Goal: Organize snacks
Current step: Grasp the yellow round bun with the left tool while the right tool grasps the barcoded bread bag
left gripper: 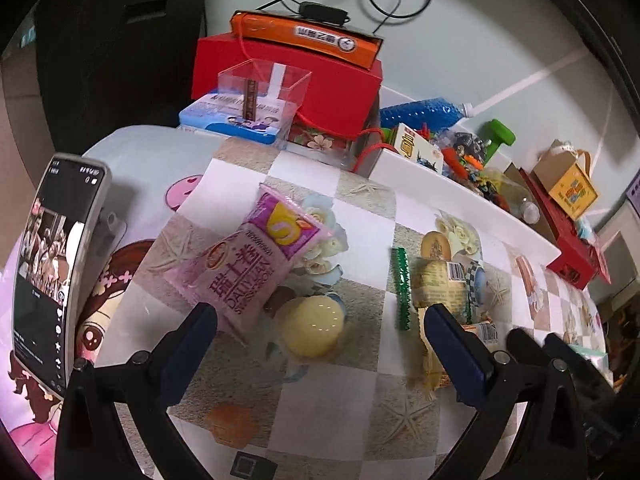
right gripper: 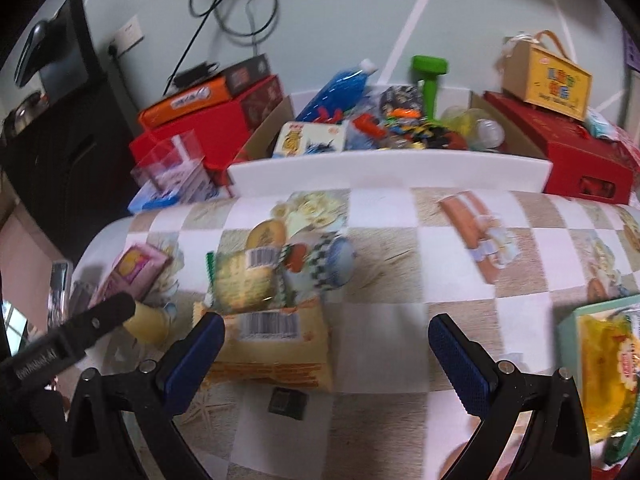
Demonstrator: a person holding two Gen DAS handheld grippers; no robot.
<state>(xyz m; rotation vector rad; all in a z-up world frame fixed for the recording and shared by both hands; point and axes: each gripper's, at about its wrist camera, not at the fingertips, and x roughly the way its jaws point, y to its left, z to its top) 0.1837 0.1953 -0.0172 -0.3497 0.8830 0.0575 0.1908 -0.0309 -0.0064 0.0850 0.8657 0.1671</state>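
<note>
Checkered worktop: pink packet, yellow jelly cup ahead of my left tool; right tool beside yellow packet. Both wide open, empty; I'd centre before closing.

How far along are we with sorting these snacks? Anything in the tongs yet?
Little looks done. Both tongs, left and right, are open and empty. Loose on the tablecloth lie the pink Swiss roll packet, the round yellow snack, the green-edged packet and the orange-yellow packet. Only the yellow packet in the green box at right may be sorted.
</note>
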